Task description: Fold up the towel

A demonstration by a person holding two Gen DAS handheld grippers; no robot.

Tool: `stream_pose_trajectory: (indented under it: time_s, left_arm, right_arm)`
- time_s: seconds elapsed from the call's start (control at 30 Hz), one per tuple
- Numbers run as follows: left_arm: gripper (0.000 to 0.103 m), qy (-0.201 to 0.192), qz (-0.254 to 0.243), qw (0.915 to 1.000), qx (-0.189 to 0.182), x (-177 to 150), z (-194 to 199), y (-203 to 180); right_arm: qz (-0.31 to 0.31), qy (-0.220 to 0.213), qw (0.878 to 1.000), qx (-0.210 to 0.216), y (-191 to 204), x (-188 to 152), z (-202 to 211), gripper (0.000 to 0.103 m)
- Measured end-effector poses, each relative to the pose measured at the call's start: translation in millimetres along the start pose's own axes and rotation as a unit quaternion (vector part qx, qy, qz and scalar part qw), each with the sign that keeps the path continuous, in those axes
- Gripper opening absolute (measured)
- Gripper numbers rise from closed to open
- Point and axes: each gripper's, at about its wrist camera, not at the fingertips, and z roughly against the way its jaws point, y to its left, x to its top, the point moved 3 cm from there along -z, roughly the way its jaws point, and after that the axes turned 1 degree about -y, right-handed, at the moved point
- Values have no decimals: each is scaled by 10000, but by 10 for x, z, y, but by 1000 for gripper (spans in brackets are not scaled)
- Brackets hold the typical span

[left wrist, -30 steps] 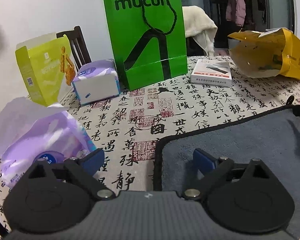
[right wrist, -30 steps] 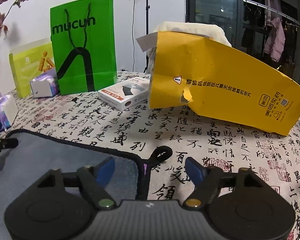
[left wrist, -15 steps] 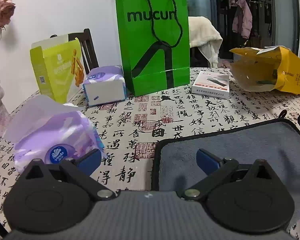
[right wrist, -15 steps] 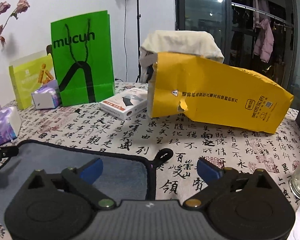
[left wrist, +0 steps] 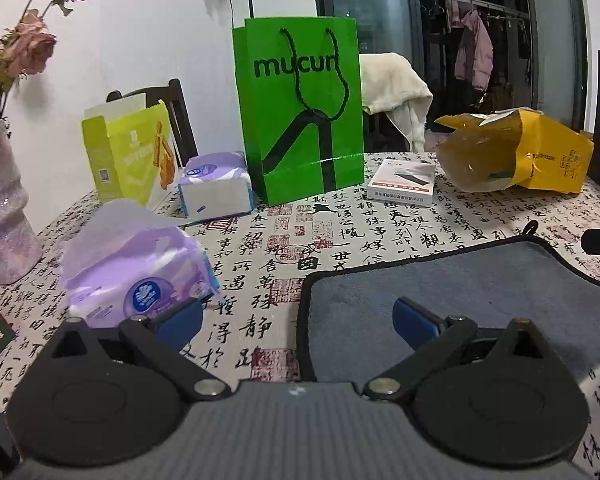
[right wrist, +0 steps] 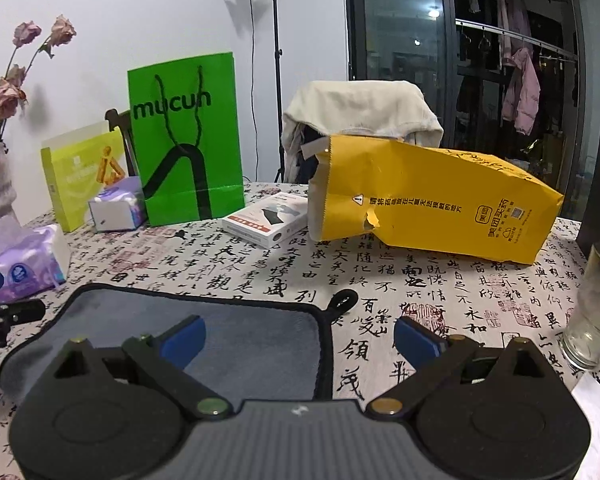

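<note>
The left gripper (left wrist: 298, 318) hangs with its jaws spread wide and nothing between them, straddling the left edge of the towel (left wrist: 460, 292): one blue pad is over the tablecloth (left wrist: 340, 220), the other over the grey cloth. The right gripper (right wrist: 300, 338) is just as wide and just as empty, set across the towel's right edge beside the small hanging loop (right wrist: 342, 300). The towel lies flat on the table in front of both tools, dark piping all round.

The step in hand looks like taking hold of the two side edges. To do it well, each tool should drop low enough for one finger to slide under the piping, close on the hem rather than the soft middle, and both should grip at matching points so the fold comes out square. The glass (right wrist: 592, 312) stands near the right tool, so a wide swing there is risky.

The near edge of the towel is hidden beneath the tool bodies in both views. How high the pads sit above the cloth cannot be judged.
</note>
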Motion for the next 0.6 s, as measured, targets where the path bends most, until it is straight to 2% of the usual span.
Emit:
stream_pose_trajectory:
  time_s: [0.6]
  left_arm:
    - [103, -239, 97, 9996, -132, -201, 718, 12]
  right_arm:
    - [6, -272, 9996, 126, 305, -168, 712, 102]
